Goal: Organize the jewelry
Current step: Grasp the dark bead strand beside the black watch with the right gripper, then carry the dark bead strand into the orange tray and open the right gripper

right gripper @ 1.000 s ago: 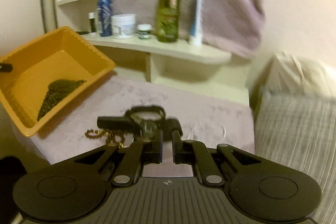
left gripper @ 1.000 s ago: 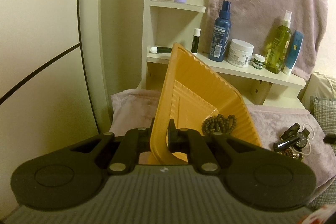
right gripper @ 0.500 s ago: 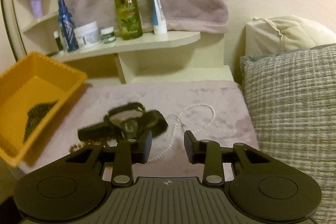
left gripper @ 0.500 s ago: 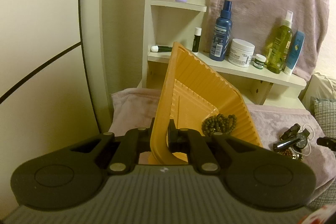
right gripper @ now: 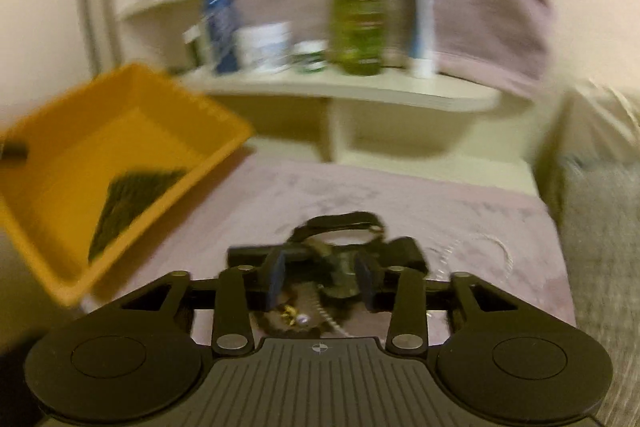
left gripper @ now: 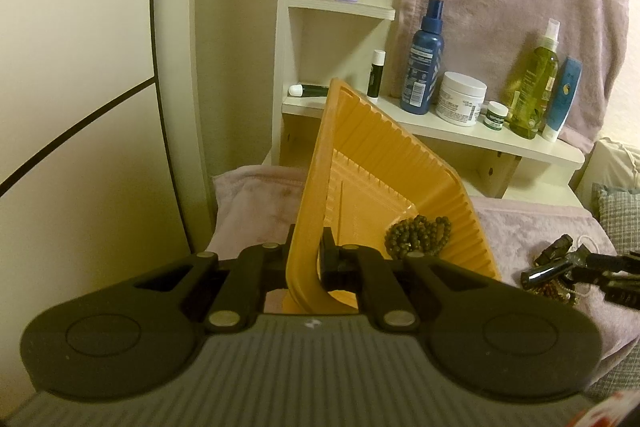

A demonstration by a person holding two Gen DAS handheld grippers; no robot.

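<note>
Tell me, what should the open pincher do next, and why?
Probably ease the right gripper down and close on the black watch. Its jaws are opening with the watch lying between them on the blanket, unpinched, while the left gripper holds the yellow tray tilted nearby.

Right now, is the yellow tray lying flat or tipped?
Tipped. The left gripper pinches the yellow tray by its rim, raising that side, and the dark bead bracelet has gathered at the low corner.

Ribbed glossy orange plastic tray (left gripper: 400,163), matt beaded bracelet (left gripper: 418,233), plush mauve cloth (right gripper: 400,195).
</note>
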